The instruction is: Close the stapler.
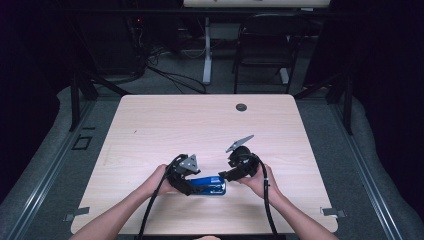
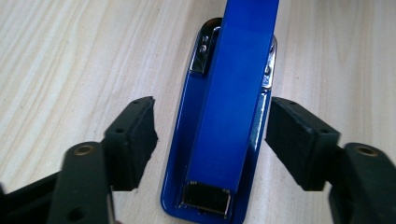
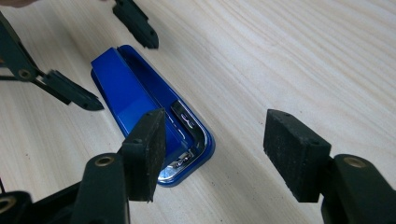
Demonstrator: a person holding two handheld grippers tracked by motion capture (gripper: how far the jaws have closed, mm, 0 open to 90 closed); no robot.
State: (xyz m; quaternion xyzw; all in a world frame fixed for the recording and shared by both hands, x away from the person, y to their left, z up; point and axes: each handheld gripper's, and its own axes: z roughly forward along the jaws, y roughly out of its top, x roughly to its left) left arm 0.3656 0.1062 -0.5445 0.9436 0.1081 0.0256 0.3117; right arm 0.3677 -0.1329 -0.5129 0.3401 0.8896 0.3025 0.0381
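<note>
A blue stapler [image 1: 210,185] lies flat on the light wooden table [image 1: 200,120] near its front edge. My left gripper [image 1: 192,187] comes at it from the left and straddles its end. In the left gripper view the stapler [image 2: 229,107] runs lengthwise between the pads of my left gripper [image 2: 212,135], with a gap on the left side and the right pad [image 2: 299,140] close to the base's edge. My right gripper [image 3: 215,149] stands open at the stapler's other end [image 3: 140,98], which lies beside its left pad [image 3: 147,149]. The left gripper [image 3: 105,58] is farther off in that view.
A round cable hole [image 1: 241,107] sits near the table's far edge. Beyond the table stand a dark chair [image 1: 265,45] and a white desk leg [image 1: 207,50], with cables on the floor. The person's forearms reach in from the front edge.
</note>
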